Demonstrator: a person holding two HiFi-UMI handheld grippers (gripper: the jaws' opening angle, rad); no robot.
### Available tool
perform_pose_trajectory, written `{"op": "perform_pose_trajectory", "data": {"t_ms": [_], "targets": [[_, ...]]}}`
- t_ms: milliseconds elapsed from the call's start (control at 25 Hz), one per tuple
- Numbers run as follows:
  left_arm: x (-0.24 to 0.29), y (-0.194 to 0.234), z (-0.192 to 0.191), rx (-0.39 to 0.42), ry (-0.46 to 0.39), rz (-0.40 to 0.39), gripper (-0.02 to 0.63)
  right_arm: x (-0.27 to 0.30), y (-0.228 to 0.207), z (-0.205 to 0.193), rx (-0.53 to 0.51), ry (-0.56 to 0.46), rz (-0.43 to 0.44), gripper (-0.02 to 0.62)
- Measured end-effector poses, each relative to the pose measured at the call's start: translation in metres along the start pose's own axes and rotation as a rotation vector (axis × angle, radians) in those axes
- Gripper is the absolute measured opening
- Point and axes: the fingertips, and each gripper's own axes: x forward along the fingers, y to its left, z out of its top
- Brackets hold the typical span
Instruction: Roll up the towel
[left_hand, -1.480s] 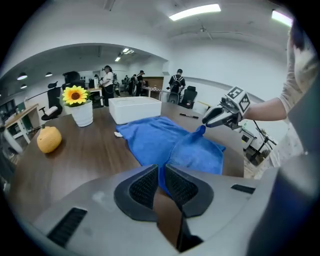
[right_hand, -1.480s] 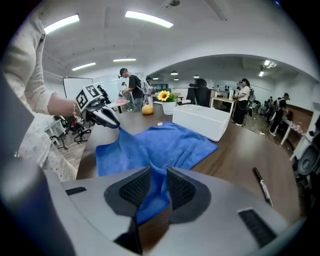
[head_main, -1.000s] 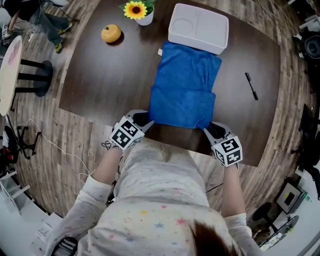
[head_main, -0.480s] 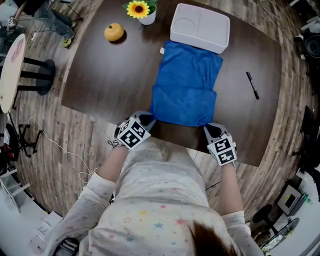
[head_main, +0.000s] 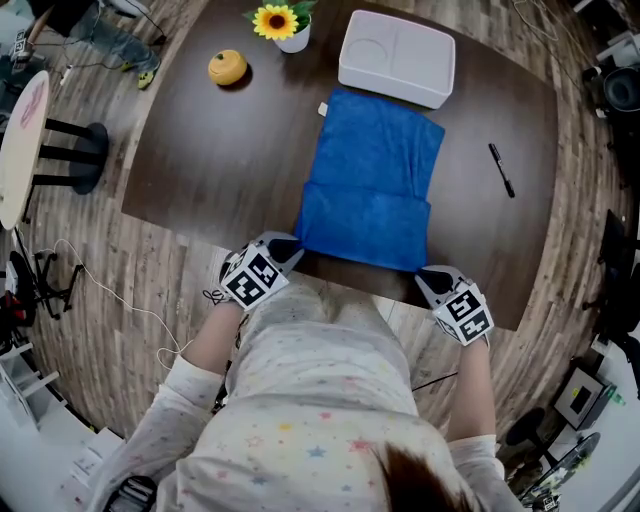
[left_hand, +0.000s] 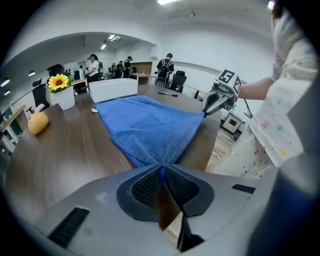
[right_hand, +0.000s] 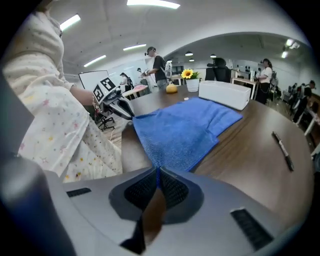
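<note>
1. Compared with a moment ago, your right hand-held gripper (head_main: 428, 277) sits a little farther outward, and the near edge of the towel (head_main: 372, 180) lies straighter.
2. Your left hand-held gripper (head_main: 288, 247) is pressed together on the near left corner of the towel, and the right one pinches the near right corner.
3. You have the towel flat on the tabletop (head_main: 220, 150), near part folded over, far edge at the white tray (head_main: 397, 57).

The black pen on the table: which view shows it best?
The right gripper view: the black pen lies nearest and largest, whole, right of the blue towel. The head view shows it whole but smaller, from above; the left gripper view shows only a tiny far streak.
</note>
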Motion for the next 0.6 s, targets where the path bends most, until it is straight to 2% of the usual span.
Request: {"op": "perform_pose_trajectory", "data": {"t_ms": [120,240,440,520,600], "targets": [[0.002,-0.007,-0.013,-0.056,0.023,-0.022,0.05,0.007,0.012,-0.015,0.038,0.041,0.04,0.04],[-0.004,-0.006,-0.02,-0.09,0.025,-0.009,0.114,0.004,0.014,-0.017,0.061,0.041,0.038,0.091],[-0.014,0.005,-0.022,-0.129,-0.007,0.032,0.118,-0.009,0.005,-0.001,0.089,-0.017,0.004,0.098],[-0.013,0.01,-0.015,-0.154,-0.035,0.039,0.118,-0.009,-0.001,0.006,0.094,-0.033,-0.012,0.097],[-0.008,0.012,-0.005,-0.146,-0.048,0.041,0.117,-0.005,-0.003,0.012,0.09,-0.041,-0.024,0.097]]}}
